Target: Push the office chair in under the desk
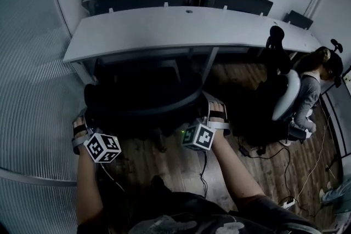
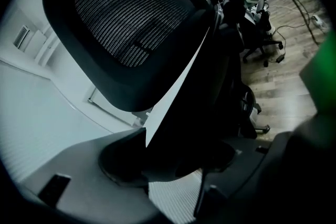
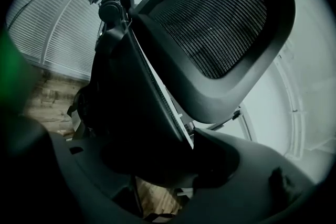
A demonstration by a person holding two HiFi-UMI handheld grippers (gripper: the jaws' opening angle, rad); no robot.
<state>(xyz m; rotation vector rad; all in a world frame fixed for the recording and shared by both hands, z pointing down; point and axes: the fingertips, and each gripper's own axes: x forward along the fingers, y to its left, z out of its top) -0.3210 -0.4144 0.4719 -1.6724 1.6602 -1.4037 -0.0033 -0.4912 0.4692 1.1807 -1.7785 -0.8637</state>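
L gripper [image 2: 173, 165] fingers [image 2: 79, 176] are clenched on the backrest edge of the office chair [image 1: 142, 98]. R gripper [image 3: 194, 162] fingers [image 3: 252, 165] grasp the opposite edge the same way. The seat looks partly under the worktop [image 1: 181, 27], w/ the back outside it. Push evenly w/ both hands, straight fwd, so the chair doesn't swivel. Watch the desk leg [image 1: 210, 63] just R of the chair. Further R, apart from the path, are a seated person [image 1: 315, 85] and floor cables [image 1: 274, 153].
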